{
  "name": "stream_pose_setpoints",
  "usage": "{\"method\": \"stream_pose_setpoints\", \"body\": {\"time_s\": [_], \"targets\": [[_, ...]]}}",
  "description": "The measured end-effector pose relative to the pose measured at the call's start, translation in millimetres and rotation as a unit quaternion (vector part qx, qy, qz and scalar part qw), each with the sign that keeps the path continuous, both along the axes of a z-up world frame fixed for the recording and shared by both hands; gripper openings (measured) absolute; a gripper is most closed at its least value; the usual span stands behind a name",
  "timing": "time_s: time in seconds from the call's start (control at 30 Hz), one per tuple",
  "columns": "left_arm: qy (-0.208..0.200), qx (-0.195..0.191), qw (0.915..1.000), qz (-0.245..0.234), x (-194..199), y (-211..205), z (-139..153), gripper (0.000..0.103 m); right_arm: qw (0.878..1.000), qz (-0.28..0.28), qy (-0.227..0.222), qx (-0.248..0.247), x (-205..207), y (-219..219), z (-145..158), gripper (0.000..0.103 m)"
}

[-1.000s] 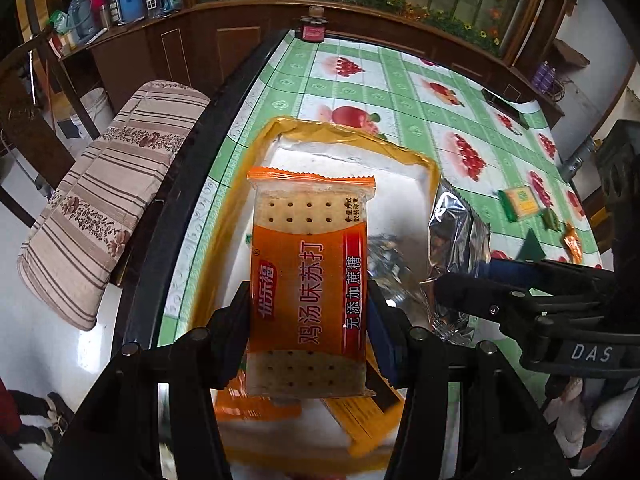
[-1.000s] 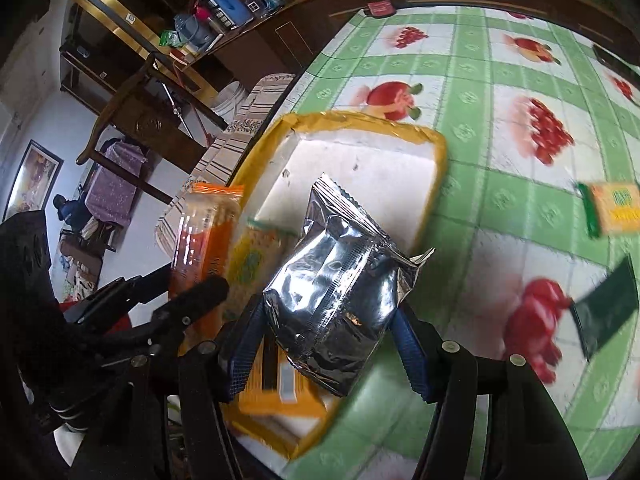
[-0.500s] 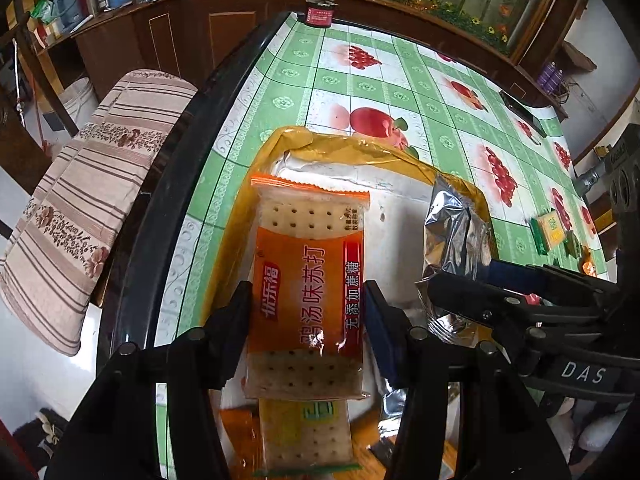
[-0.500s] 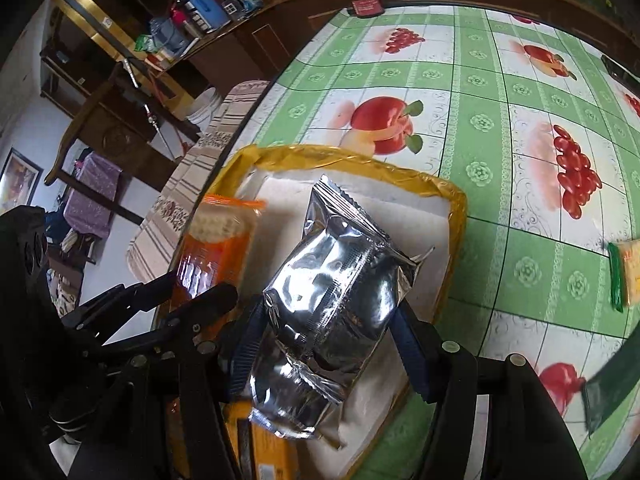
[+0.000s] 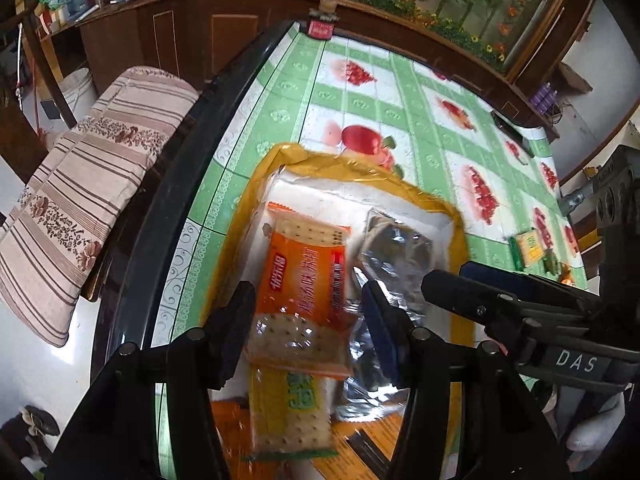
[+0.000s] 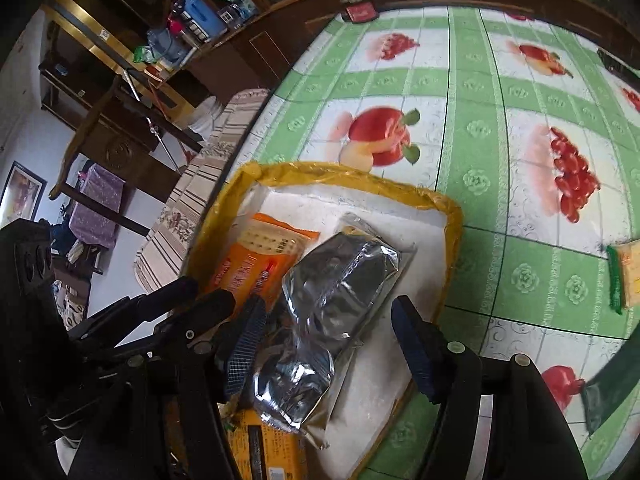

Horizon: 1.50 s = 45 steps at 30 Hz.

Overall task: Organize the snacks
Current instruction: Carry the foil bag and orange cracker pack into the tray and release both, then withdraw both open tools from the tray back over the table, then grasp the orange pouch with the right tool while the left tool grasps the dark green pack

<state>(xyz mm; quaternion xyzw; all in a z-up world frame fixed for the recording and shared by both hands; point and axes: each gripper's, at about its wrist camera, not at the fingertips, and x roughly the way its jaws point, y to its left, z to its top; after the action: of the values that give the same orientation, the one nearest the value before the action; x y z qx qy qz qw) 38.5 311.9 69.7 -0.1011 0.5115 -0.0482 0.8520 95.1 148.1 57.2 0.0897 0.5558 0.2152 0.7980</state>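
An orange cracker pack (image 5: 306, 280) lies in the yellow-rimmed white tray (image 5: 352, 168), on top of a green-labelled cracker pack (image 5: 292, 408). My left gripper (image 5: 306, 324) is open, its jaws apart on either side of the orange pack. A silver foil bag (image 6: 336, 312) lies in the tray (image 6: 452, 216) beside the orange pack (image 6: 256, 264). My right gripper (image 6: 328, 348) is open, its jaws wide of the foil bag. The foil bag also shows in the left wrist view (image 5: 396, 248).
More snack packs lie on the green fruit-print tablecloth at the right (image 5: 528, 246) (image 6: 624, 276), with a dark green pack (image 6: 612, 388) nearer. A striped cushioned chair (image 5: 92, 184) stands past the table's black left edge. A red box (image 5: 320, 28) sits at the far end.
Both grippers moved lower over the tray and opened. The orange cracker pack and the silver foil bag were let go and now lie in the tray.
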Motion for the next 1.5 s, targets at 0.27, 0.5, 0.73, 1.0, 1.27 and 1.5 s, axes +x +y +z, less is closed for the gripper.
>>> {"method": "stream_pose_setpoints", "body": {"time_s": [0.27, 0.5, 0.73, 1.0, 1.27, 1.5], "targets": [[-0.05, -0.03, 0.9982, -0.012, -44, -38, 42, 0.054, 0.997, -0.008, -0.078, 0.006, -46, -40, 59, 0.068], [-0.121, -0.03, 0.9914, -0.04, -89, -99, 90, 0.054, 0.959, -0.041, -0.274, -0.052, -131, -102, 132, 0.084], [-0.189, 0.062, 0.9781, -0.061, -129, -170, 135, 0.063, 0.954, -0.081, -0.284, -0.048, -163, -181, 147, 0.091], [-0.206, 0.09, 0.971, -0.08, -149, -214, 147, 0.063, 0.941, -0.147, -0.302, -0.037, -195, -258, 164, 0.091], [-0.179, 0.071, 0.978, -0.08, -149, -220, 136, 0.063, 0.956, -0.225, -0.181, 0.039, -176, -335, 117, 0.091], [-0.131, 0.043, 0.9879, -0.072, -131, -206, 109, 0.063, 0.942, -0.32, -0.047, 0.09, -153, -388, 36, 0.091]]}}
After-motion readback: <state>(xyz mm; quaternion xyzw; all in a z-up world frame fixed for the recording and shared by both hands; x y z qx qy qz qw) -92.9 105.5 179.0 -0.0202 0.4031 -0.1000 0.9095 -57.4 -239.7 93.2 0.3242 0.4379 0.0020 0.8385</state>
